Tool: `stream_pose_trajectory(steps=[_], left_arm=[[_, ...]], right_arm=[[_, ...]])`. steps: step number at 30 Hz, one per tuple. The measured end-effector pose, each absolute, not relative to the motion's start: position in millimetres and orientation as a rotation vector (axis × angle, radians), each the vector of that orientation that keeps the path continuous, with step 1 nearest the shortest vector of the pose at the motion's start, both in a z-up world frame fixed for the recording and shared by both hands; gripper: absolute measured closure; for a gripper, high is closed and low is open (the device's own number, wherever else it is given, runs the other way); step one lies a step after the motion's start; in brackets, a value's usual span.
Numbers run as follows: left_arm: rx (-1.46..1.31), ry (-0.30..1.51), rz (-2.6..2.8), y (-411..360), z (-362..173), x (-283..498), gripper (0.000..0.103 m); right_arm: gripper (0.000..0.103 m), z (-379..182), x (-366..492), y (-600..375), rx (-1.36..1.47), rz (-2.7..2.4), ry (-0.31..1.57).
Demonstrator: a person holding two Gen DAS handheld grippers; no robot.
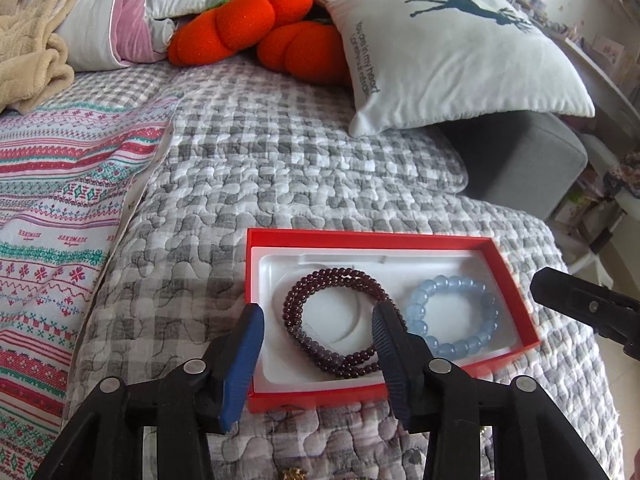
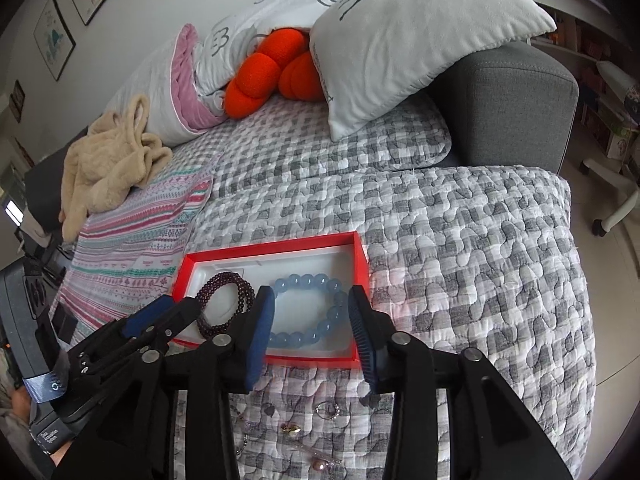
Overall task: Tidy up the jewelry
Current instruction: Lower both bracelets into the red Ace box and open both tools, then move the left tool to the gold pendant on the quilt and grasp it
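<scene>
Both hand-held grippers, left (image 1: 318, 320) and right (image 2: 312, 306), hover open and empty over a red box (image 1: 360, 240) near the bed's (image 2: 480, 240) front edge, garnet-coloured bracelet (image 1: 332, 316) and blue bead bracelet (image 2: 310, 308) already laid inside.

Soft quilted cloth everywhere here, the grey-checked quilt (image 1: 280, 184) puckered and matt, stitched in wavy lines. On it the red box (image 1: 360, 394), smooth card with a faint sheen, lined by a glossy white moulded plastic tray (image 1: 276, 280). Inside, the dark garnet bracelet (image 1: 320, 280) of tiny polished beads, and the pale blue bracelet (image 1: 452, 284), bigger beads, glassy and translucent. Left gripper (image 1: 318, 320): matt black plastic arms, ribbed blue rubbery pads, shiny metal rivets; right gripper (image 2: 312, 304) looks the same. Behind, a fuzzy orange plush cushion (image 1: 256, 28), a plain woven white pillow (image 1: 460, 64), a fluffy beige fleece (image 2: 108, 160).
</scene>
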State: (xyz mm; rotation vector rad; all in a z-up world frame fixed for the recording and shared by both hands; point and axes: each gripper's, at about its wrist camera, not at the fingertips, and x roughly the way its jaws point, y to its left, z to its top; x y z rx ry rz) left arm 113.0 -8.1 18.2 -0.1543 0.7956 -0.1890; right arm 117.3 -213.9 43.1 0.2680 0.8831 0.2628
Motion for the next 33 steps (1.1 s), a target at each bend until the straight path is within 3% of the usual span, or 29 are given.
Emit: stream_pose_trajectory(steps=[5,16,18,33], left_arm=[[-0.119,0.787,-0.200,-10,32,93,0.037],[-0.133,0.869,-0.193,11,24,62,0.016],[-0.133,0.890,-0.179,16,19,58,0.016],[-0.019,0.914,-0.209,27,-17,25,0.016]], right_arm=[[0.055,56,98,-220,0.242,0.258,0.875],[0.042,48,65,-229,0.176,0.227,0.947],[0.038,42,61,-229,0.160,0.220,0.975],[0.038,3,33,-224,0.080,0.201,1.107]])
